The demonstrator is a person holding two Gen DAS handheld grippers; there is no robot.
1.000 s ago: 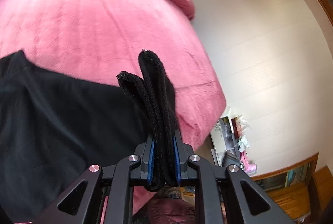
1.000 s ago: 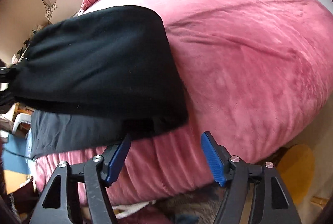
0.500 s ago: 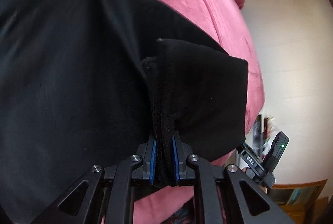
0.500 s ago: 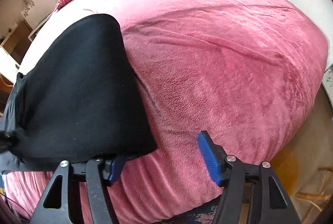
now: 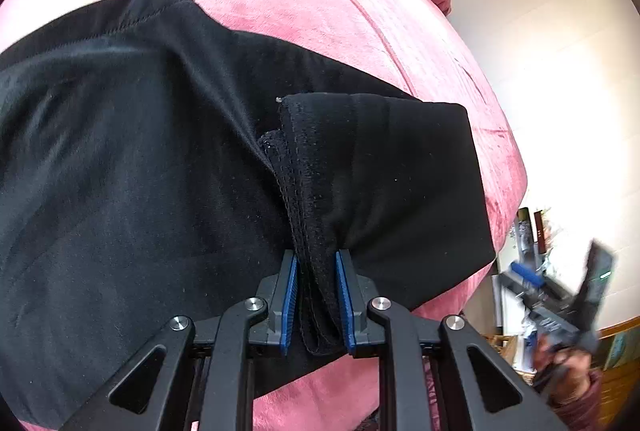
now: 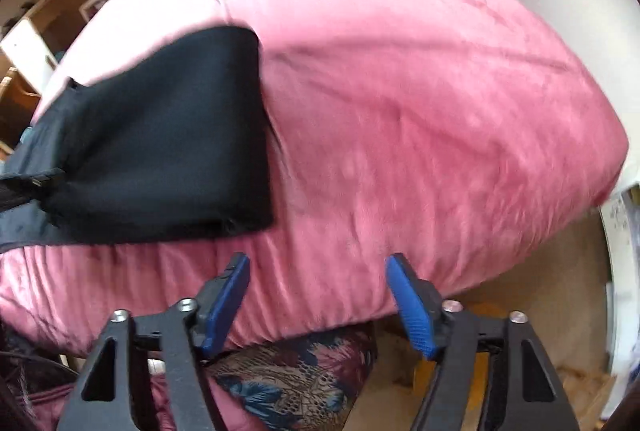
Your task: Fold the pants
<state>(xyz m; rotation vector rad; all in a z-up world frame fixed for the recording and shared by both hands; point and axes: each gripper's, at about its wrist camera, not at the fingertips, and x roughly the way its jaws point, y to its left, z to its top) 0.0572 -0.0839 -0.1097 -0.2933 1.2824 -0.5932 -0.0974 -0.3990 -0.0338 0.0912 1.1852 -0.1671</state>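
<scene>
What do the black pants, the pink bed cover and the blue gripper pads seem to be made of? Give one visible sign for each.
Black pants: soft matte knit, probably cotton jersey; stitched hems, limp drape.
Pink bed cover: plush fleece or velvet-like fabric; short nap with a streaky sheen.
Blue gripper pads: likely moulded rubber or plastic; fine ribbing, dull finish.

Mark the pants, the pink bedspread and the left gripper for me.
pants (image 5: 140,191), left wrist view, on the flat black cloth lying on the bed.
pink bedspread (image 6: 420,111), right wrist view, on its bare top.
left gripper (image 5: 316,295), left wrist view, between the blue pads.
</scene>
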